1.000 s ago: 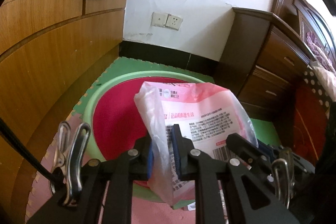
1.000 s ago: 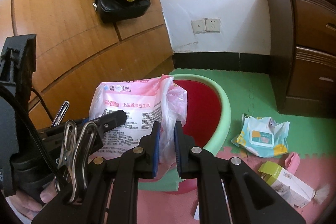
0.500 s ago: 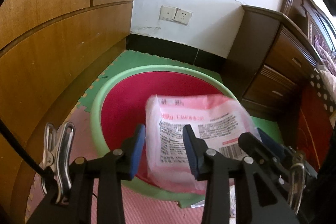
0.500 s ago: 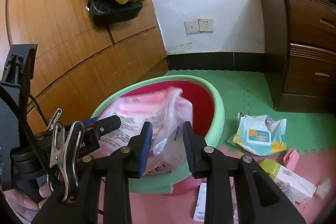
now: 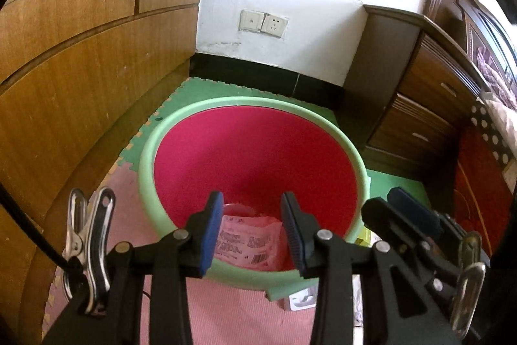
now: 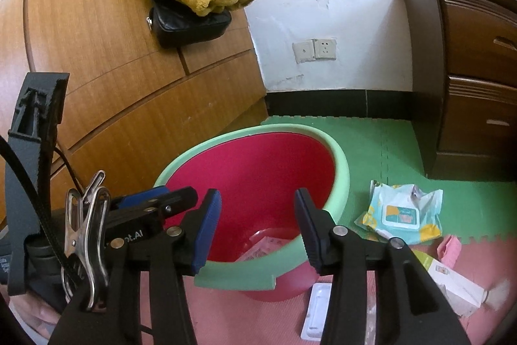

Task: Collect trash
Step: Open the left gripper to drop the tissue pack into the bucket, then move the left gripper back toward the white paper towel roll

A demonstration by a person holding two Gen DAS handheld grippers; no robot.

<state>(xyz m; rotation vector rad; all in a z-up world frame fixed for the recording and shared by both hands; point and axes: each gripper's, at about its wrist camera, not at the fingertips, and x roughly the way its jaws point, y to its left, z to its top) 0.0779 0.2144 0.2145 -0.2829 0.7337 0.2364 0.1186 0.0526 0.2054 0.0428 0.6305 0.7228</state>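
Observation:
A pink printed plastic bag [image 5: 248, 243] lies loose at the bottom of a basin with a red inside and a green rim [image 5: 147, 157]. My left gripper [image 5: 252, 209] hangs open above the basin's near edge, nothing between its blue pads. In the right wrist view the same bag [image 6: 261, 244] shows low inside the basin [image 6: 342, 170]. My right gripper [image 6: 258, 206] is over it with its jaws opening and nothing between them. The left gripper's fingers [image 6: 174, 194] reach in from the left beside it.
On the foam mat right of the basin lie a wet-wipes pack [image 6: 400, 212], a pink scrap [image 6: 449, 249], a white carton [image 6: 452, 280] and a white blister tray [image 6: 316, 312]. A dark dresser [image 6: 468, 70] stands right, a wooden cabinet [image 6: 113, 86] left.
Both grippers were shut on the pink bag's edges above the basin. Both opened, and the bag dropped to the basin's bottom. The hands stayed about in place.

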